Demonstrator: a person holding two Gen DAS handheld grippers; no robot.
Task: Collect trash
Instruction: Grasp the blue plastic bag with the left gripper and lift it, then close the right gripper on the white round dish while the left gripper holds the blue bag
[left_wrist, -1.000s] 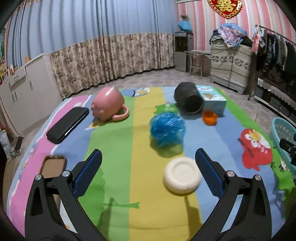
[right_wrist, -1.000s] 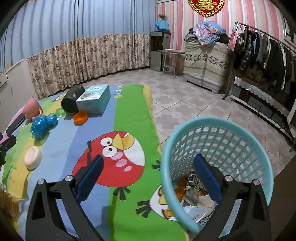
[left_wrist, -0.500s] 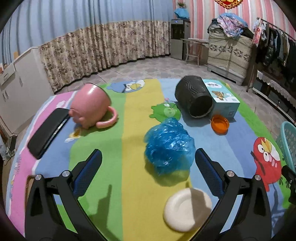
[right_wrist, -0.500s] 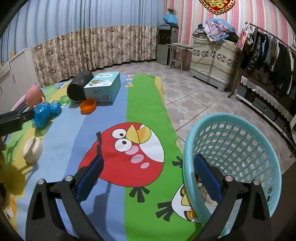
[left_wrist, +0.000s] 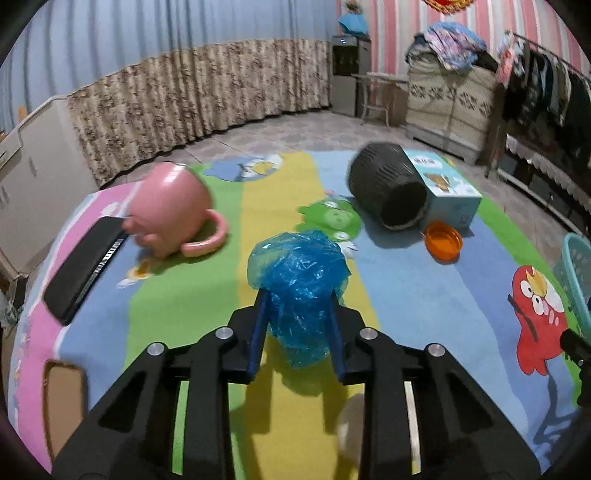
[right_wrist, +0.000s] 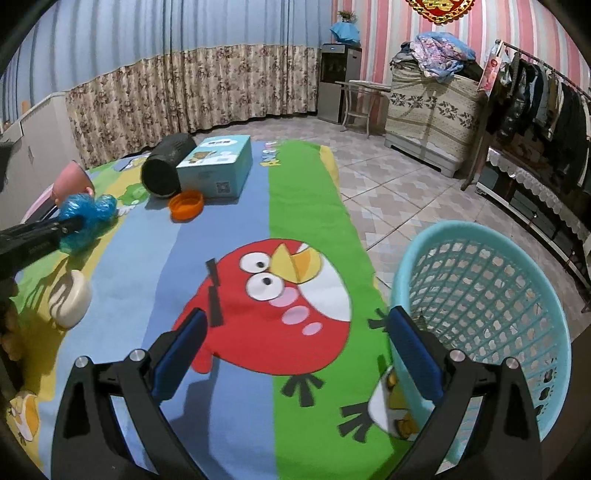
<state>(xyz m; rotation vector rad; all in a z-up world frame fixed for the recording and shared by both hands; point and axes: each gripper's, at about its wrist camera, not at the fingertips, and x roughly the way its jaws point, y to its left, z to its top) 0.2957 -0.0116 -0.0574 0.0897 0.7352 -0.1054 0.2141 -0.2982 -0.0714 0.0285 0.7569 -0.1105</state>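
Two grippers. Left gripper: jaws pressed in on the blue bag, a crumpled plastic wad on the yellow stripe of the mat. Right gripper: jaws spread, holding nothing, above the red bird print, its right finger just beside the teal basket, which sits at the mat's edge. Also on mat: pink mug on its side, black pot tipped over against a box, orange dish, white disc.
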